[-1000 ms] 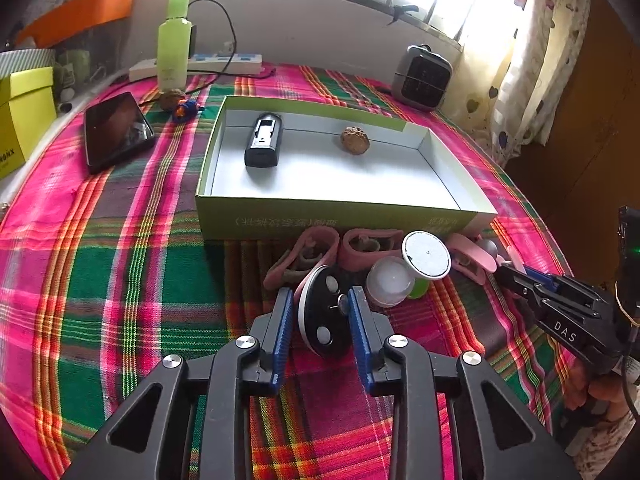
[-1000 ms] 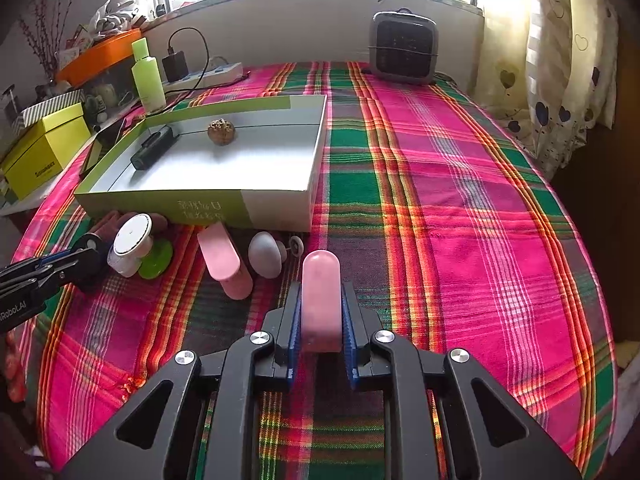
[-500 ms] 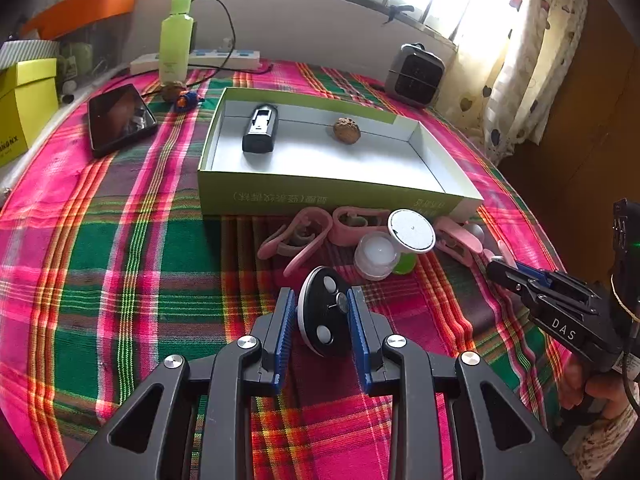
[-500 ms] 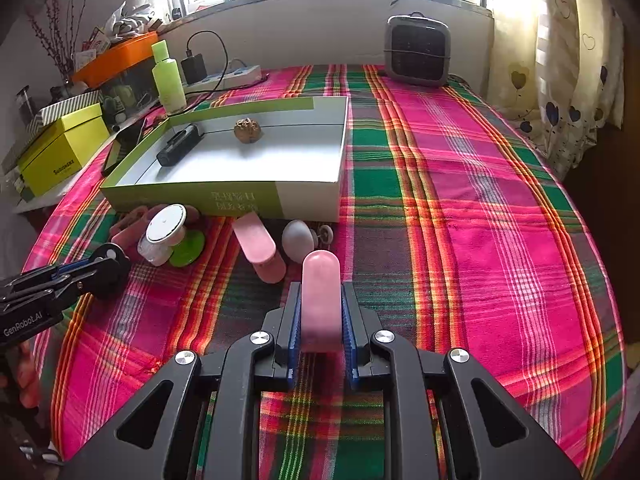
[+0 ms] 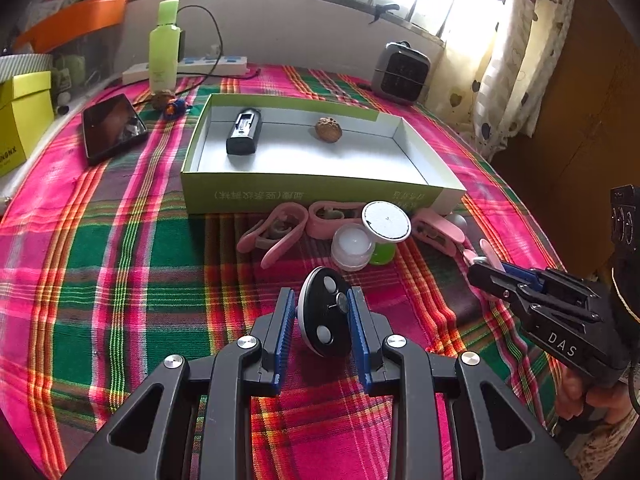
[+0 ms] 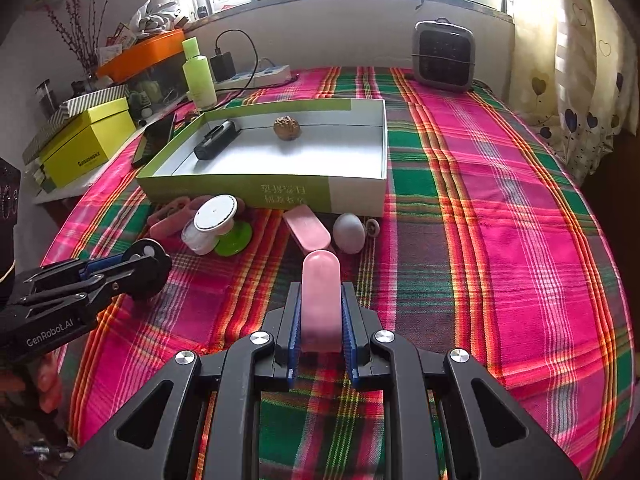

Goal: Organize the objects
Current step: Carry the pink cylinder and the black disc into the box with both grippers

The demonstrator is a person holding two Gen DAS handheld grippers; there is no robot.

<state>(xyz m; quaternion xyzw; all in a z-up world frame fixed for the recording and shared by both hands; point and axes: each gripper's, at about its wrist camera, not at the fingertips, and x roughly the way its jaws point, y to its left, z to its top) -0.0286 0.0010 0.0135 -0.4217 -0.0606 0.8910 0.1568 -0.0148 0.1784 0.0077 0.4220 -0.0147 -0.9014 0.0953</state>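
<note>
the shallow green box (image 5: pixel 320 192) holds a black oblong device (image 5: pixel 243 131) and a wrinkled walnut (image 5: pixel 328 129). the left claw (image 5: pixel 322 312) clamps a black round disc (image 5: pixel 325 316); the right claw (image 6: pixel 320 312) clamps a smooth pink clip (image 6: pixel 321 300).

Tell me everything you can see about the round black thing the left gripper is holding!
The round black disc is flat with a pale rim. Its dark face carries a few small grey studs and a little metal pin near the middle. It looks like hard plastic. It stands on edge, slightly tilted, pinched between the left gripper and its blue ribbed pads, above the plaid tablecloth. Whether its bottom touches the cloth I cannot tell.
</note>
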